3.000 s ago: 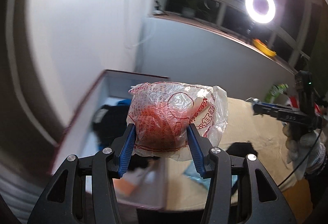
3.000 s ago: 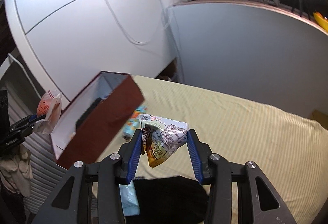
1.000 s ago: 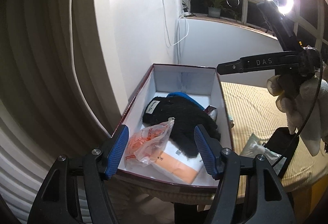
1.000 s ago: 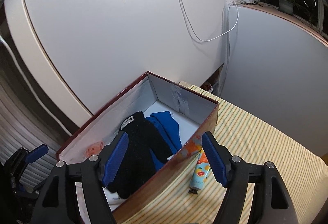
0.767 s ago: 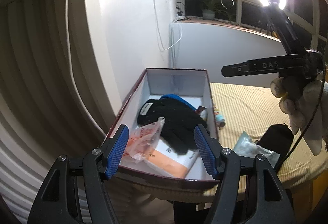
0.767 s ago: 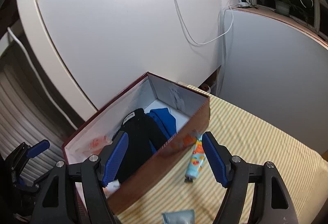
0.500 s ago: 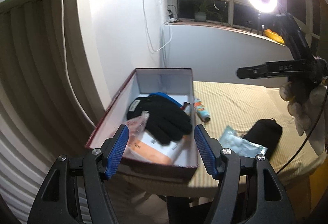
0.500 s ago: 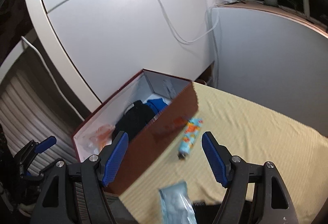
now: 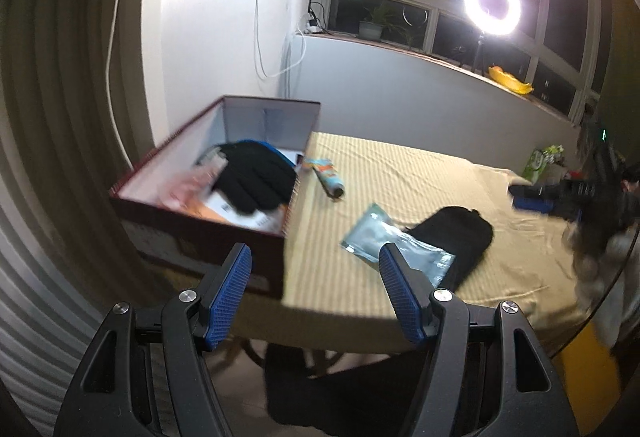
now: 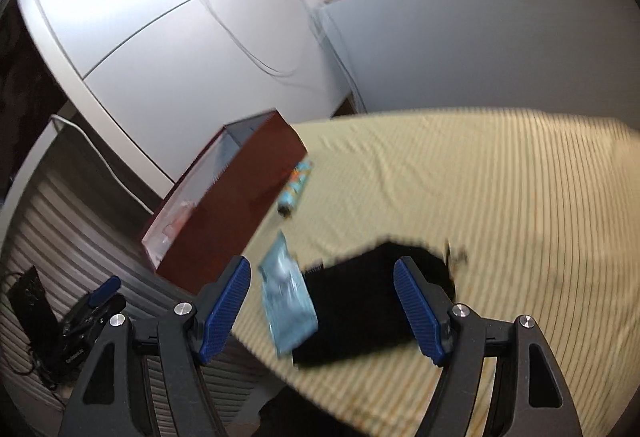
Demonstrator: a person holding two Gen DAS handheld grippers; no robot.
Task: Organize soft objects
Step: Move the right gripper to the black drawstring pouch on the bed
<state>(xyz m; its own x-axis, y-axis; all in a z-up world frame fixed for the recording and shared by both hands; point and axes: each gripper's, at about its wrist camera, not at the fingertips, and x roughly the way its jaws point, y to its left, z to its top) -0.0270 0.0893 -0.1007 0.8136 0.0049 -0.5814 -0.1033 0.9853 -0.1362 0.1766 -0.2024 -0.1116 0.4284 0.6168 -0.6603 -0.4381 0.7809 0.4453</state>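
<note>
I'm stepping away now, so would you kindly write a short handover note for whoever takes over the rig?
Left tool: open, empty.
Right tool: open, empty, with the black pouch ahead of it.
In the red box: black gloves, a blue item, a reddish plastic bag, an orange-white pack.
Left on the striped tablecloth: black pouch, pale blue packet overlapping it, and a patterned tube beside the box.
</note>
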